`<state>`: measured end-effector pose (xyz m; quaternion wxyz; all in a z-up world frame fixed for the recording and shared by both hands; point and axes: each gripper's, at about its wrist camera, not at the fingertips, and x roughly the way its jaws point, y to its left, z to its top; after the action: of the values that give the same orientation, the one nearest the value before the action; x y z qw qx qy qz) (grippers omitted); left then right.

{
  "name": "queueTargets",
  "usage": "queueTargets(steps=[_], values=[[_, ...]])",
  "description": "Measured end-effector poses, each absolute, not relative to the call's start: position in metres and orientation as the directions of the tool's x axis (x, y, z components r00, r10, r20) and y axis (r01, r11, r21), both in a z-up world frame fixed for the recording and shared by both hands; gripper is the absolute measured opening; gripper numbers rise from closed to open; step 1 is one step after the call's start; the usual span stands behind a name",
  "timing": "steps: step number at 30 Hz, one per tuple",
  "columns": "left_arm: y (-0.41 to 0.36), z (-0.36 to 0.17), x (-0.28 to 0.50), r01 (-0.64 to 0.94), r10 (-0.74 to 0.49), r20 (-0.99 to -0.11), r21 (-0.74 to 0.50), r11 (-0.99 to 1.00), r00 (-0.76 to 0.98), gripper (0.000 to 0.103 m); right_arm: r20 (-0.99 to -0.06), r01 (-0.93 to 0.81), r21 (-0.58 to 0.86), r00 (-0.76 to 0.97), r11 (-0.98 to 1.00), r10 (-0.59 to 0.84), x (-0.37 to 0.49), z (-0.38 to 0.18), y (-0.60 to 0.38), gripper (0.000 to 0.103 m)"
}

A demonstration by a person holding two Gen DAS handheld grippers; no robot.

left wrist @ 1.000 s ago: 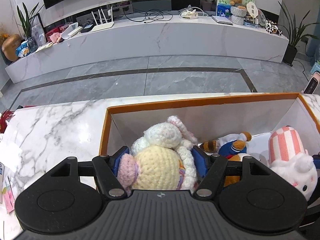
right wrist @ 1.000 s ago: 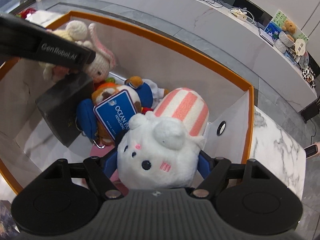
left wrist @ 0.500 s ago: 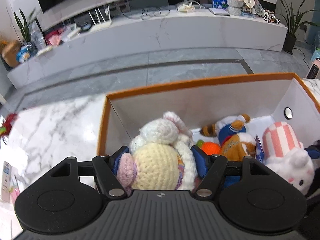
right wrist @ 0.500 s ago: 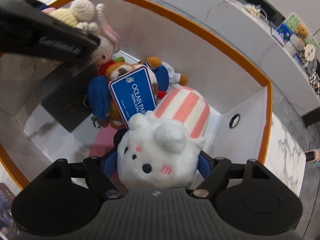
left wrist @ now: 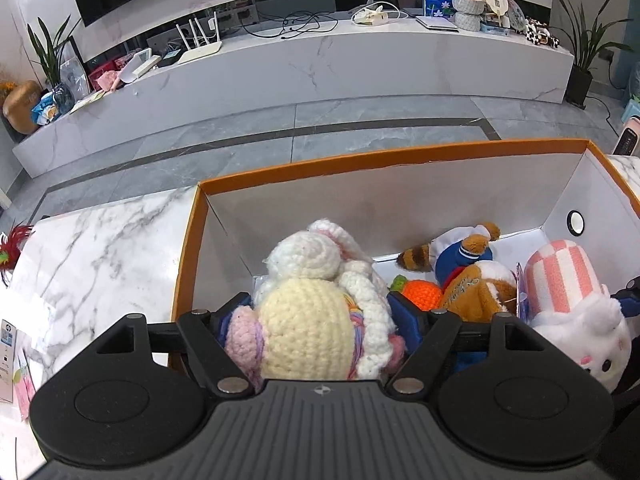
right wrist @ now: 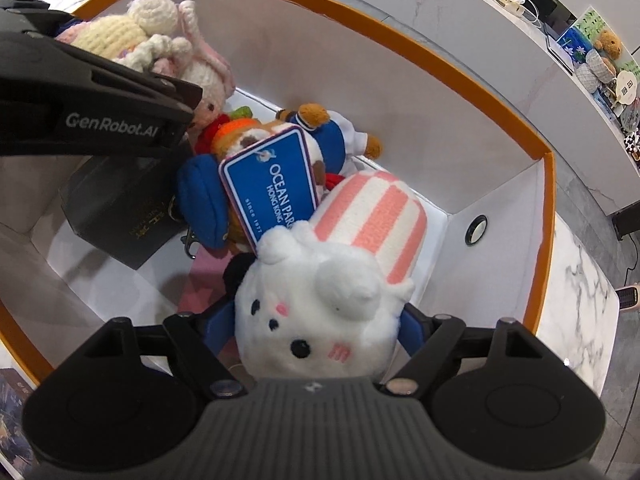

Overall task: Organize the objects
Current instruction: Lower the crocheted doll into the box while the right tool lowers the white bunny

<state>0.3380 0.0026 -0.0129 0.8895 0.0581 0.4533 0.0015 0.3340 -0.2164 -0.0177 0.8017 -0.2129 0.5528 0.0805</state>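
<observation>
Both grippers sit over the orange-rimmed box [left wrist: 360, 160], jaws just been opening. Left gripper [left wrist: 320, 312] loosely brackets the crochet doll [left wrist: 308, 332]; right gripper [right wrist: 316, 324] likewise brackets the white plush [right wrist: 320, 320], brown plush [right wrist: 260, 140] at 11 o'clock.

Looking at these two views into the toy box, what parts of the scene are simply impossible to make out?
- Left gripper pads, left view: the crochet doll covers them, so contact is unclear.
- Right gripper pads, right view: hidden behind the white plush.
- Pink thing on the box floor, right view: mostly under toys.
- Black case lettering, right view: too small.
- Bear toy's face, right view: the blue tag covers it.
</observation>
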Motion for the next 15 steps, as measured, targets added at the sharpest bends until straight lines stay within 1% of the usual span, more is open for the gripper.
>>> queueTargets(steps=[7, 15], values=[[0.0058, -0.0097, 0.3343, 0.043, 0.052, -0.801, 0.097, 0.994, 0.596, 0.089, -0.918, -0.369, -0.266, 0.379, 0.89, -0.118, 0.3301, -0.0152, -0.2137, 0.083], [0.0107, -0.006, 0.3292, 0.048, 0.038, -0.809, 0.082, 0.995, 0.587, 0.09, -0.916, -0.375, -0.279, 0.381, 0.884, -0.127, 0.3251, -0.0116, -0.2101, 0.085]])
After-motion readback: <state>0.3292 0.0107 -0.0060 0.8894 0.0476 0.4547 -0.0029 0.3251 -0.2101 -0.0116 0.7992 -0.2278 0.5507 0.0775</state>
